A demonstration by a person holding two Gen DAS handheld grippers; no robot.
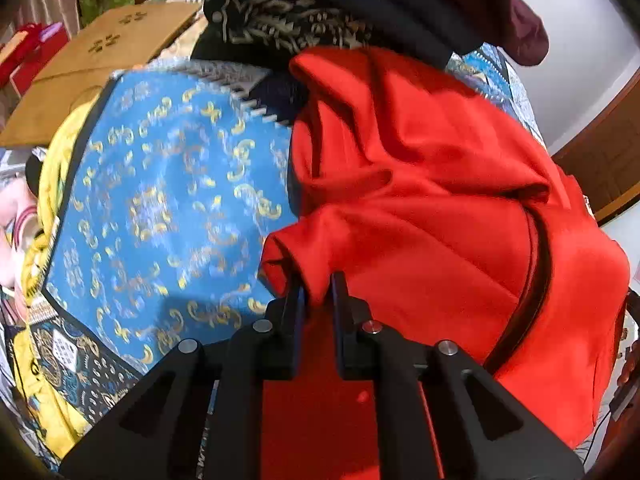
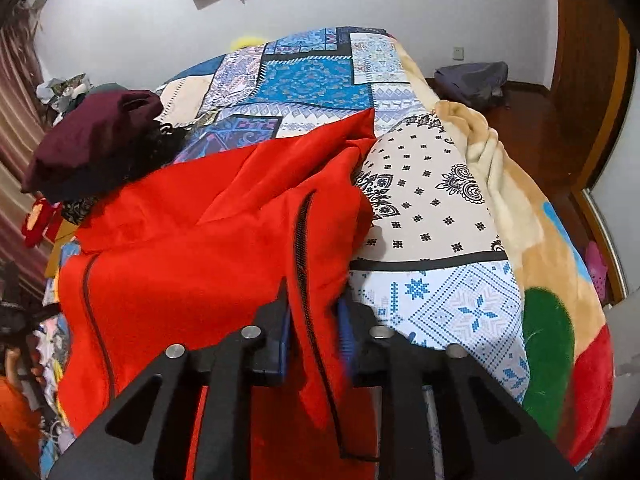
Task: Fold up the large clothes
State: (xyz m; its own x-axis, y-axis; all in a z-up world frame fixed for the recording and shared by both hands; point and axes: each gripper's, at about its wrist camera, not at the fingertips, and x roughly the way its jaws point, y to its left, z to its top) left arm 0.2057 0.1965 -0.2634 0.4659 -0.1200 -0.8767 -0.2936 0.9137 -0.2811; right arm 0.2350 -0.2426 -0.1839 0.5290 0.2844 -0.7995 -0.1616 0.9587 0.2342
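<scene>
A large red jacket [image 1: 420, 208] with black zippers lies crumpled on a bed with a patterned blue patchwork cover [image 1: 160, 200]. My left gripper [image 1: 318, 292] is shut on a fold of the red fabric near its lower left edge. In the right wrist view the same red jacket [image 2: 200, 264] spreads over the left part of the patchwork cover [image 2: 432, 216]. My right gripper [image 2: 314, 312] is shut on a flap of the jacket that carries a black zipper [image 2: 302, 248].
A stack of dark clothes with a maroon piece on top [image 2: 92, 140] lies just behind the jacket. A black embroidered garment [image 1: 280, 20] and a tan box [image 1: 100, 64] lie beyond. A fleece blanket [image 2: 540, 264] drapes over the bed's right edge. A dark bag [image 2: 472, 80] sits on the wooden floor.
</scene>
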